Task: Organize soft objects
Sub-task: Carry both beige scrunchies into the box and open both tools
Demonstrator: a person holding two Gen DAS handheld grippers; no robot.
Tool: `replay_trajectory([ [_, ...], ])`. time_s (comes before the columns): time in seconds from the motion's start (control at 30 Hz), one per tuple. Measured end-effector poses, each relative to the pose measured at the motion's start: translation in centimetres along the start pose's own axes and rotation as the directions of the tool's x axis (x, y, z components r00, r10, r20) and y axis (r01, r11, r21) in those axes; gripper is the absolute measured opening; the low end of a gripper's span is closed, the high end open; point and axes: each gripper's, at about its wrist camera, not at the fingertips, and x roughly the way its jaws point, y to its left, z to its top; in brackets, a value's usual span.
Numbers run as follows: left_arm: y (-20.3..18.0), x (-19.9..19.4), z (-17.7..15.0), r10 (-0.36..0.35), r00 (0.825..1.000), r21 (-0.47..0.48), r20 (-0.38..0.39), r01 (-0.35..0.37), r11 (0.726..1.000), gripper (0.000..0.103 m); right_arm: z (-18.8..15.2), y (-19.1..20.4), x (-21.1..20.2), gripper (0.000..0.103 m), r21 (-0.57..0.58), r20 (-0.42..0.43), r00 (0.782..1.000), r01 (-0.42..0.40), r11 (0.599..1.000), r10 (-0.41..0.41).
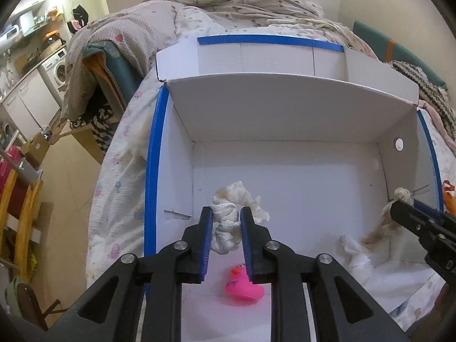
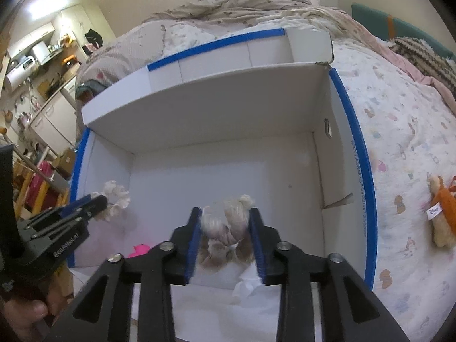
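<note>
While both grippers hang over the white box [image 1: 285,119] on the bed [image 2: 399,119], each has a soft thing between its jaws. The left gripper [image 1: 226,219] is narrowly closed on a cream scrunchie [image 1: 228,228], its pads pressing the bunched fabric at mid-body, above the box floor and a pink duck [image 1: 242,283]. The right gripper [image 2: 225,222] stands wider, its jaws flanking a fuzzy beige toy [image 2: 228,228]; whether the pads press it or have let go I cannot tell, as that part is blurred. Below it lies a crumpled white cloth [image 2: 250,286] on the box floor. All of these look light and limp: they would squash under the pads rather than slip, sag from any grip, and come to no harm from a short drop. I would judge the thick middle of each bundle the best hold, since a loose edge or frill might pull out. An orange plush [image 2: 441,213] lies on the bed outside the box, well apart, and its body looks like the place to take it.
</note>
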Motion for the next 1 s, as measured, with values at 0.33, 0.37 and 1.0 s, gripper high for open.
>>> replay_trajectory([
  [0.33,0.0,-0.8,0.2,-0.005,0.999,-0.011,0.035,0.005,1.0,0.067,0.5,-0.6,-1.4,0.098,0.063,0.084,0.995,-0.065,0.996,0.06],
  [0.37,-0.1,-1.0,0.2,-0.004,0.999,-0.01,0.044,0.005,1.0,0.067,0.7,-0.7,-1.6,0.099,0.069,0.095,0.993,-0.07,0.995,0.064],
  [1.0,0.0,-2.7,0.2,0.002,0.997,-0.008,0.078,-0.001,1.0,0.068,0.5,-2.0,-2.6,0.099,0.137,0.112,0.99,-0.096,0.986,0.081],
])
